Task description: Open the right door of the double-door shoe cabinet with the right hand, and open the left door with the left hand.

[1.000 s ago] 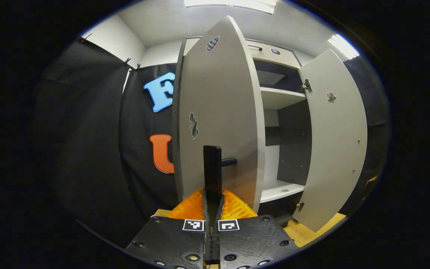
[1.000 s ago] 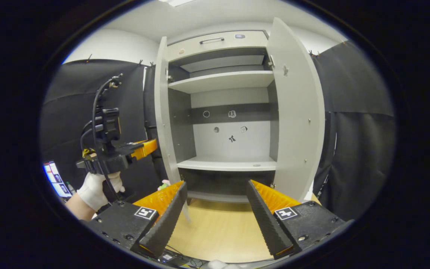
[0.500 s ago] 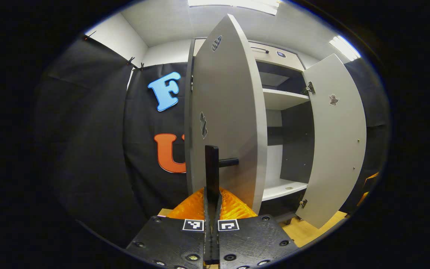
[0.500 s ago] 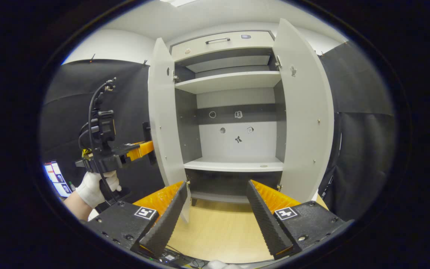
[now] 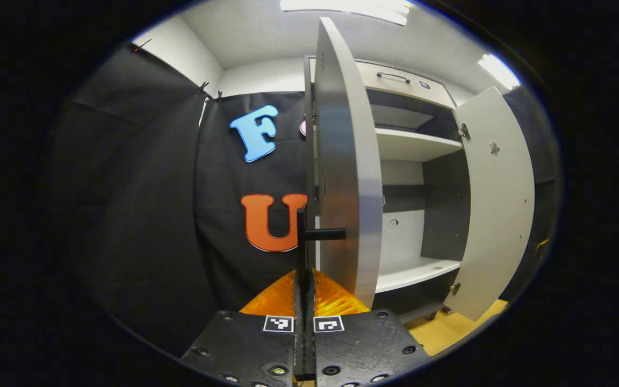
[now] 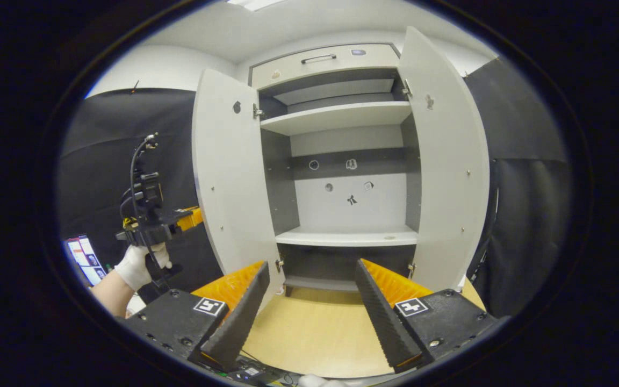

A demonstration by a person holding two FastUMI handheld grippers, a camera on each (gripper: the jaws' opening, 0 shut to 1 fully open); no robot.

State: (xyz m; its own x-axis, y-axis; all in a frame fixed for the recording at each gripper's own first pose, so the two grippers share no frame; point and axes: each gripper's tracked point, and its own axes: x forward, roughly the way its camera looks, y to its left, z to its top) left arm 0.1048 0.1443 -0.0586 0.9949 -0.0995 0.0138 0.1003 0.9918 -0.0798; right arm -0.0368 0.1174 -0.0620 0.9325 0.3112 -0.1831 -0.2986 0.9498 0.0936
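In the left gripper view, the left tool (image 5: 304,269) has its fingers pressed together on the black bar handle (image 5: 324,234) of the pale grey left door (image 5: 342,161), which stands edge-on at 12 o'clock. In the right gripper view, the right tool (image 6: 309,301) is spread wide, holding nothing; the pale grey right door (image 6: 444,161) stands open at 2 o'clock, and the white shelves (image 6: 342,115) are exposed.

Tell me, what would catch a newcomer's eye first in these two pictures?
Probably the tall pale shoe cabinet in the middle of the right gripper view, its left door and right door both swung wide to show bare shelves. At the left of that view, a gloved hand holds the left gripper beside the left door. In the foreground, the right gripper stands open in front of the cabinet, gripping nothing.
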